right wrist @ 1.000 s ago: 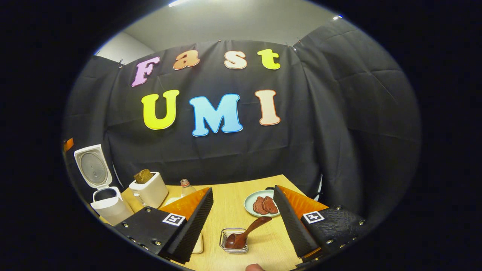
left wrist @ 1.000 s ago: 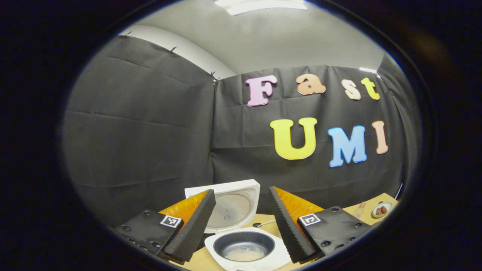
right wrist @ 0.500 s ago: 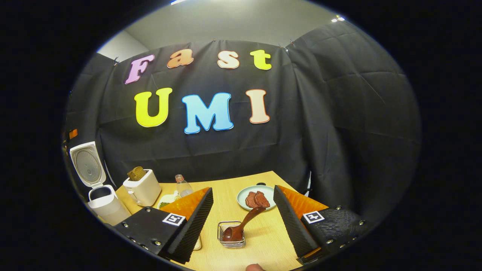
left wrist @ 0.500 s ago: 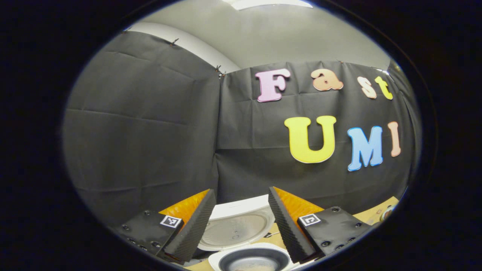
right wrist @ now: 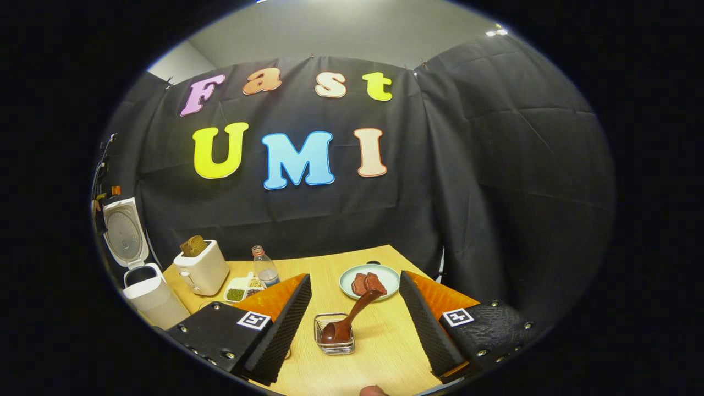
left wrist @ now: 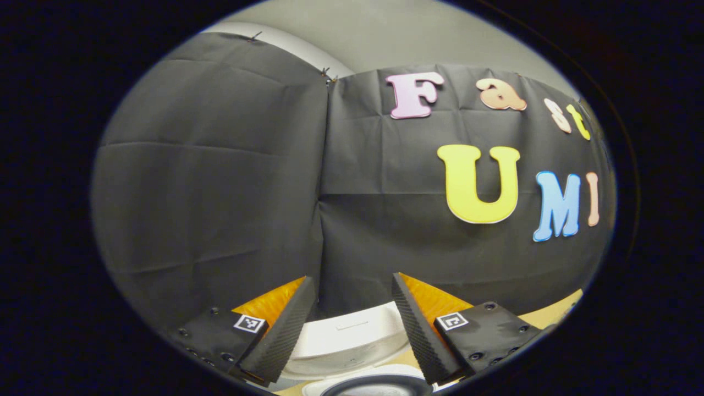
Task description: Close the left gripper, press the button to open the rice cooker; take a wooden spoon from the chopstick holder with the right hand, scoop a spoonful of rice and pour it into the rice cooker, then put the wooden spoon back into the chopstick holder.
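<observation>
From the right gripper view, my right gripper (right wrist: 352, 308) has its jaws spread wide with nothing between them. Just ahead in the gap sits the chopstick holder (right wrist: 334, 342), the wooden spoon (right wrist: 346, 320) resting bowl-down in it, handle leaning toward the right jaw. Beyond it lies a plate of meat (right wrist: 369, 281); bare table (right wrist: 385, 352) surrounds the holder. Far off past the left jaw stands the rice cooker (right wrist: 144, 286), lid up, with a toaster (right wrist: 202, 269) and bottle (right wrist: 264, 268) beside it.

My left gripper (left wrist: 352, 308) is likewise spread and empty; the rice cooker's raised lid (left wrist: 352, 338) shows close between its jaws, near the table edge.
</observation>
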`<state>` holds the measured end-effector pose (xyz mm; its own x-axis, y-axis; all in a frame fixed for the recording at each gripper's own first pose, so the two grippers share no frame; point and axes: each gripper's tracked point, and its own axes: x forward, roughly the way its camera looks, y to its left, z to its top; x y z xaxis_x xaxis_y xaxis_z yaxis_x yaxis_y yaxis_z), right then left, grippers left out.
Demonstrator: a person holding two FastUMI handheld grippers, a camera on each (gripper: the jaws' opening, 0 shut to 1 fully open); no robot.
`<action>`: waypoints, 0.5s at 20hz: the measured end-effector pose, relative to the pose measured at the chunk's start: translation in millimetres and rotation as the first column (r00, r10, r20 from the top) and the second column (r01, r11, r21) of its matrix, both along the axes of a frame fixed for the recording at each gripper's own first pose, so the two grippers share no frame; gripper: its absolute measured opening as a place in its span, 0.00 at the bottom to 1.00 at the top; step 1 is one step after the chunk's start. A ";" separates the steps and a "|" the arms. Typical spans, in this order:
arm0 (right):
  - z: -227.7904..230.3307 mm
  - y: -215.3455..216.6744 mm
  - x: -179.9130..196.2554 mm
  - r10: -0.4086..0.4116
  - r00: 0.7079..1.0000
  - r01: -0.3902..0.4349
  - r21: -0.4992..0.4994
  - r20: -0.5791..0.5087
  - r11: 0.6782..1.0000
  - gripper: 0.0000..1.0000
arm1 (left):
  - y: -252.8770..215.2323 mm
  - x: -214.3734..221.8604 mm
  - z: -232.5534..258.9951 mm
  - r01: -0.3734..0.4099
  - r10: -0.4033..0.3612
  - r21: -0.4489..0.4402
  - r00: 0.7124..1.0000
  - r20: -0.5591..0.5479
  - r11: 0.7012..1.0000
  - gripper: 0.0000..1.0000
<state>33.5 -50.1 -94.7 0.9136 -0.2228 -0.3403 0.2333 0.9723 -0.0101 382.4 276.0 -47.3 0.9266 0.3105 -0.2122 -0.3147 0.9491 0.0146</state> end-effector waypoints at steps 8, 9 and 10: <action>3.2 -8.7 -6.7 0.003 1.000 -0.003 -0.010 0.001 1.000 0.98 | 4.1 5.0 -25.0 -0.037 0.035 -0.035 0.997 -0.062 0.999 0.99; 5.3 -8.5 -6.5 0.010 1.000 -0.010 -0.009 0.004 1.000 0.98 | 3.0 1.7 -25.4 -0.039 0.036 -0.037 0.997 -0.064 0.999 0.99; 6.5 -8.3 -6.3 0.019 1.000 -0.019 -0.009 0.007 1.000 0.98 | 2.4 0.1 -24.6 -0.041 0.038 -0.043 0.997 -0.066 0.998 0.97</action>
